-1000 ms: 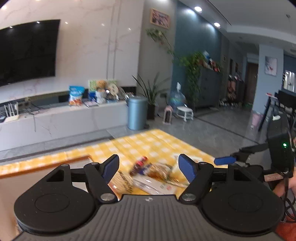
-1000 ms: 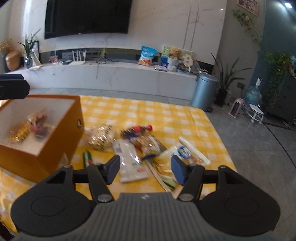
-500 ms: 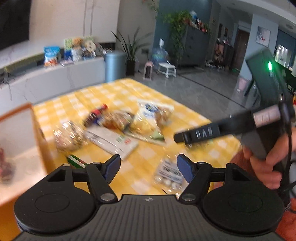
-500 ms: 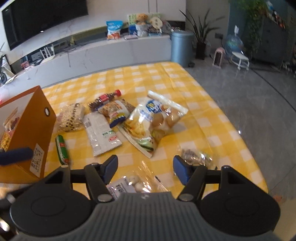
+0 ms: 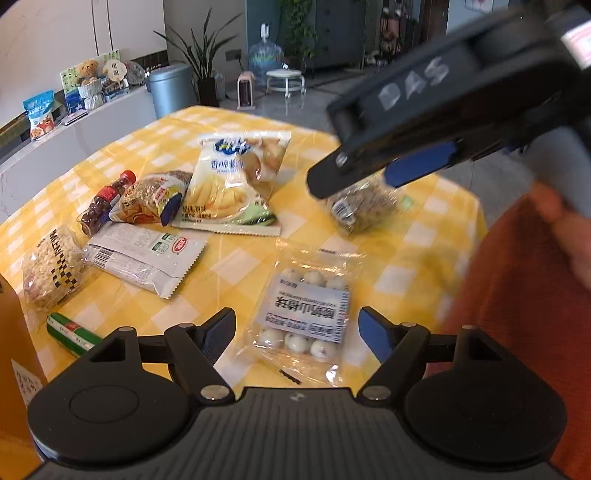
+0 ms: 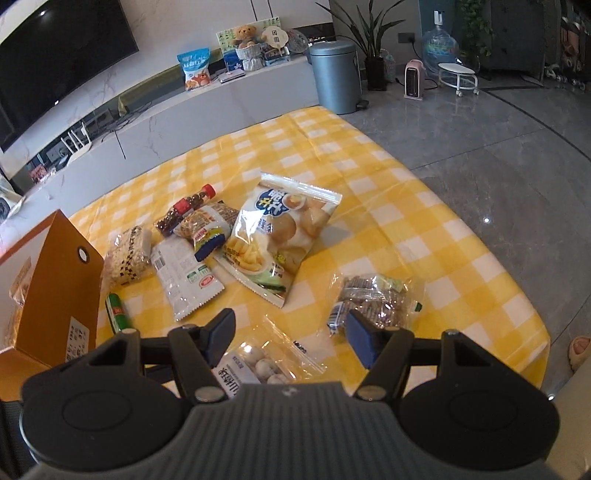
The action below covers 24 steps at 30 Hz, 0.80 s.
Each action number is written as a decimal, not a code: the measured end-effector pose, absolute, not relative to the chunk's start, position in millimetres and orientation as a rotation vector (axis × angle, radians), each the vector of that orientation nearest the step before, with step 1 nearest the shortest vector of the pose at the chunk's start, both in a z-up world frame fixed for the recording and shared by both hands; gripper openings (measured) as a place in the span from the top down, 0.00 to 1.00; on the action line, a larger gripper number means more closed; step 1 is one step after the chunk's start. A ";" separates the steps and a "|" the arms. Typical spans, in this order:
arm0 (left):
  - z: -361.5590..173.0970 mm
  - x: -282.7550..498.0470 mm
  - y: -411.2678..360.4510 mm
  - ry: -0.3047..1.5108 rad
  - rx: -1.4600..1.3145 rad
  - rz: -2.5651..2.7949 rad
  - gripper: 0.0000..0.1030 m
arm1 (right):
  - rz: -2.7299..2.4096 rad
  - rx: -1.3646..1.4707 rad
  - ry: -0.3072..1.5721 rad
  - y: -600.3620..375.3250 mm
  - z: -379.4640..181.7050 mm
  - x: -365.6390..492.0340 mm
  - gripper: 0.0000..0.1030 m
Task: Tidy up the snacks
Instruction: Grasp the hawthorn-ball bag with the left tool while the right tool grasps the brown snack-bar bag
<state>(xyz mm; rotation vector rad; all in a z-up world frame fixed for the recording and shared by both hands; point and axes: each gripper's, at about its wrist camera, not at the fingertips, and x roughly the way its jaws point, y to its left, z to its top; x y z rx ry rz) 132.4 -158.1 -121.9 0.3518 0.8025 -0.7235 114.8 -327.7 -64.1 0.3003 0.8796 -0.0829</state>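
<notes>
We tilt our left gripper [image 5: 297, 334] down, its jaws just widened and empty. Our right gripper [image 6: 290, 334], on the right, also gapes, tilted down, gripping nothing.

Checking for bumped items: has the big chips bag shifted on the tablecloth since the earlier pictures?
No. The chips bag still lies beside the small snack pack on the same tablecloth checks; only the camera moved.

A pale marble wall [image 6: 166, 33] carries a large dark television [image 6: 55, 62] above a long low white console [image 6: 207, 107]. Beside the console stands a grey-blue pedal bin [image 6: 338, 75], then a leafy potted plant [image 6: 373, 40], a small pink heater [image 6: 413, 79], a water jug [image 6: 439, 48] and a round white stool [image 6: 458, 75]. The floor [image 6: 498, 155] is glossy grey tile reflecting light. A dark cabinet [image 6: 517, 33] lines the blue-grey far wall.
</notes>
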 end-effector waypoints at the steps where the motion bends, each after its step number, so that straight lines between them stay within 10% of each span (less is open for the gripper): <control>1: -123.1 133.5 -160.5 0.804 0.366 -0.724 0.13 | -0.083 0.317 0.882 -330.5 -64.7 114.8 0.37; 24: -126.0 151.9 -175.0 0.855 0.296 -0.668 0.33 | 0.000 0.128 1.102 -374.9 -79.1 143.6 0.24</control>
